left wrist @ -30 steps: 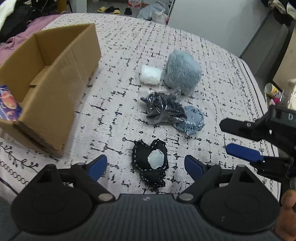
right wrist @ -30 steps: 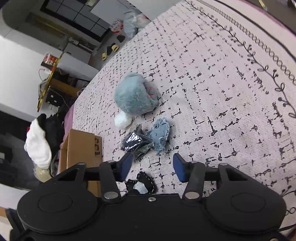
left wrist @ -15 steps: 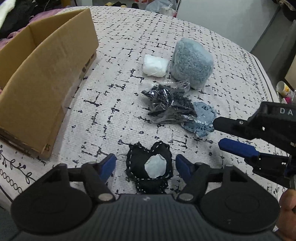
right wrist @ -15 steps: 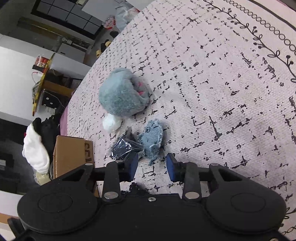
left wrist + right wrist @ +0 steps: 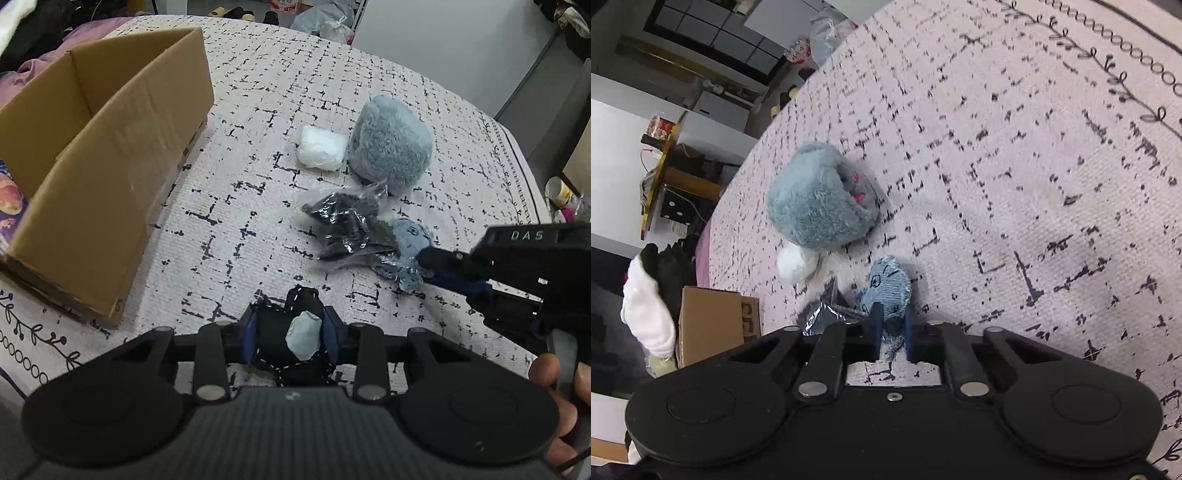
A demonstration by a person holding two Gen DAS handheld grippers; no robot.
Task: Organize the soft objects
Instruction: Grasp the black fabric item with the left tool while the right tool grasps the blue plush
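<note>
- Left gripper (image 5: 291, 334): a second ago its jaws stood wide either side of the black stitched fabric heart with pale grey centre patch (image 5: 295, 332); now they are closing onto it, blue pads at both flanks. Item lies near the front edge of the bed cover (image 5: 240, 229).
- Right gripper (image 5: 891, 334): previously half open above the cover; now pinched onto the frayed lower edge of the small blue denim patch with drawn face (image 5: 888, 288). A hand (image 5: 565, 402) works its trigger.
- Reading: both pick-ups are secured or nearly so; lifting and carrying to the open brown cardboard box (image 5: 110, 155), at the cover's left edge, appears next.
- Mid cover: crinkled clear bag of black material (image 5: 347, 225), touching the denim patch.
- Farther: white wrapped wad (image 5: 321, 147) just beside the grey-blue plush toy (image 5: 391, 147).
- Obscured: heart's lower part is hidden under the left gripper body; box interior is mostly unseen, its contents cut off; how firmly the denim is held cannot be judged.
</note>
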